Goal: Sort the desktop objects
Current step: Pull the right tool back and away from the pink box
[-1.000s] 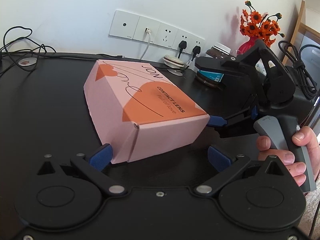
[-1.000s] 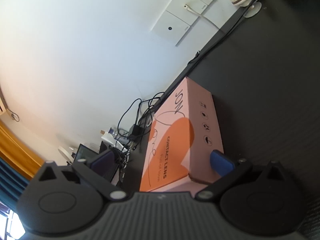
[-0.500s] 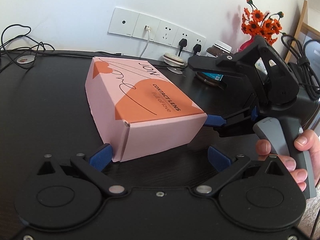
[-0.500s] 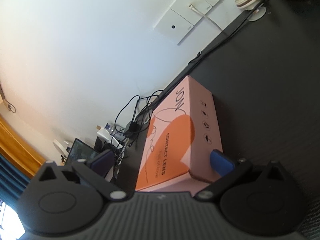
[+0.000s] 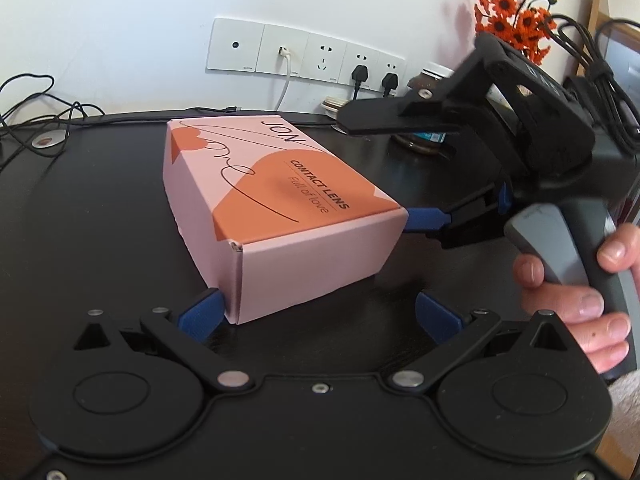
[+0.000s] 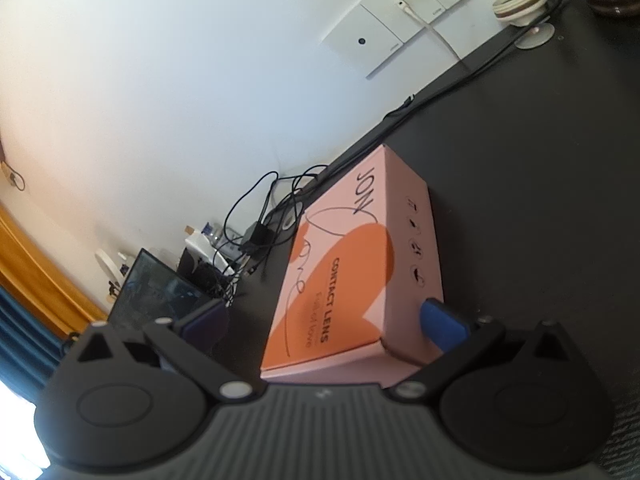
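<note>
Box point(image 5: 280, 216) lies flat on desk point(image 5: 100, 208), long axis angled toward wall point(image 5: 160, 20).

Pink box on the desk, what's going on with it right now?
A person holds a tool in each hand at the pink and orange cardboard box on the black desk. The left tool is open around its near end, one pad at the corner. The right tool is open, one blue pad against the box's side.

Tabletop point(image 5: 100, 208): black, matte. On it: pink-and-orange box point(image 5: 276, 200) (lettered "CONTACT LENS"), lying flat near centre; black cables point(image 5: 36, 120) at rear left; small round disc point(image 5: 46, 141); dark jar point(image 5: 426, 136) against the wall.
</note>
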A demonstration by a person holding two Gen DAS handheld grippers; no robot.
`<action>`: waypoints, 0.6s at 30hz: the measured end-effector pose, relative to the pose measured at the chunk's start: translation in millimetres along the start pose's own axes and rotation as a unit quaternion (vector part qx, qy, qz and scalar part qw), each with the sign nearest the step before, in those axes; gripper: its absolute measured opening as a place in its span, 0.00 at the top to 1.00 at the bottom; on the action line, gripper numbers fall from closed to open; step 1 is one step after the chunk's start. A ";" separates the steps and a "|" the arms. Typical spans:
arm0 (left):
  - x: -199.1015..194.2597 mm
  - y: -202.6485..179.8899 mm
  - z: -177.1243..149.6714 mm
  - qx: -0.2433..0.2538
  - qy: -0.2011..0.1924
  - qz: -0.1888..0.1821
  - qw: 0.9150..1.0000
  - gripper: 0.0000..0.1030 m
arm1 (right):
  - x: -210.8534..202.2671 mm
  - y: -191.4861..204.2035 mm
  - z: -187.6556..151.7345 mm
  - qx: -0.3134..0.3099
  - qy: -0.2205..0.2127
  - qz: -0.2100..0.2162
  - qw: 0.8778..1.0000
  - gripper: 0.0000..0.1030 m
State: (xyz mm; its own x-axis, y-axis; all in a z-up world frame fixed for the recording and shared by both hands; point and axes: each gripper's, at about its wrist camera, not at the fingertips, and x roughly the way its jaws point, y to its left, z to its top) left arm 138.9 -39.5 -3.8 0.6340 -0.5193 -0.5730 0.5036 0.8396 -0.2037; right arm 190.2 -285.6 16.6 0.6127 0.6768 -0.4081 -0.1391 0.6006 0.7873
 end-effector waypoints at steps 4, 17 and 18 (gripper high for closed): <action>-2.1 2.1 -1.5 -0.003 0.001 -0.001 1.000 0.00 | 2.5 1.3 0.8 -0.008 0.005 0.000 1.000 0.00; -9.4 1.1 -5.6 -0.005 0.003 -0.016 1.000 0.00 | 15.2 14.3 7.3 -0.067 0.037 -0.018 0.997 0.00; -9.9 0.2 -6.3 -0.004 0.003 -0.017 1.000 0.00 | 16.4 15.5 8.0 -0.073 0.039 -0.021 0.996 0.00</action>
State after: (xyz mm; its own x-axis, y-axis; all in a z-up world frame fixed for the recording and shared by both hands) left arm 129.1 -33.2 -3.1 0.6132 -0.5468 -0.5701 0.5201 0.8227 -0.2296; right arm 204.2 -268.6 25.9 0.5579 0.6782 -0.4783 -0.2303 0.6802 0.6959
